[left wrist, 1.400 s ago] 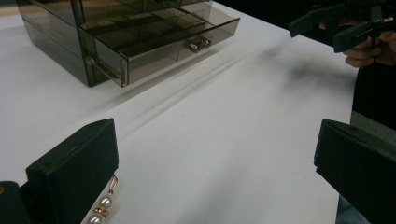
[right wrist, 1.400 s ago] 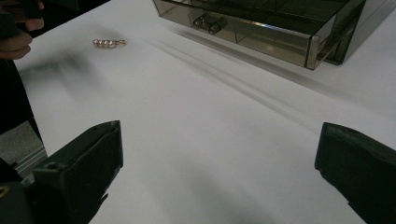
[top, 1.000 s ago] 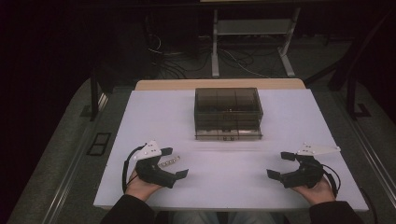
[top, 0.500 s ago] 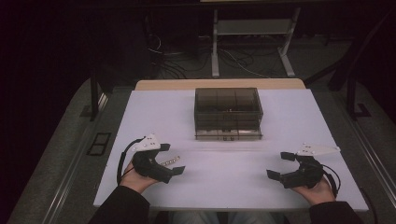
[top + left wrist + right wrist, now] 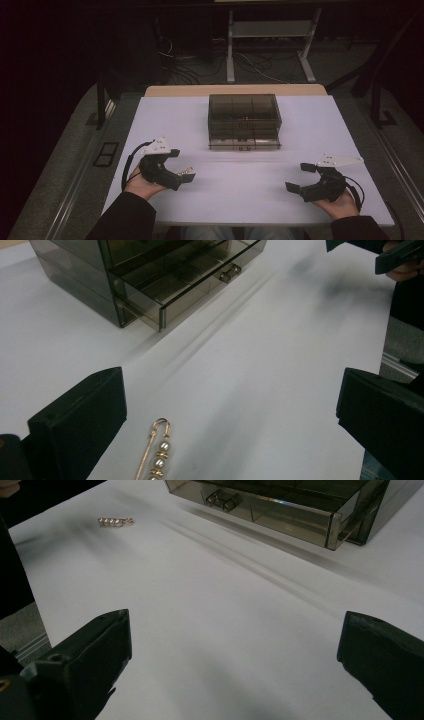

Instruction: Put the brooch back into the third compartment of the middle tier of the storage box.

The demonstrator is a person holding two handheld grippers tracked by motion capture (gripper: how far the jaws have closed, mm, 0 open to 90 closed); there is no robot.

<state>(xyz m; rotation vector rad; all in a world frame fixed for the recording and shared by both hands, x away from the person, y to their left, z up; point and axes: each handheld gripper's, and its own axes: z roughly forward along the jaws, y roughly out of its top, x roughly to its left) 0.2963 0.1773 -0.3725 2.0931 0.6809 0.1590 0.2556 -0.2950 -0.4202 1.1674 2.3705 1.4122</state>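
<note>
A lab or recording room is suggested rather than a home. A plain white table is set on a dark carpeted floor, and the surroundings are kept in near darkness. Behind the table, loose cables are spread across the floor around a grey metal stand (probably the base of a rig or desk). Floor sockets are fitted beside the table, and nothing domestic is seen.

Dim, dark-edged high view; the white table glows evenly, shadows soft, gripper views slightly blurred.
</note>
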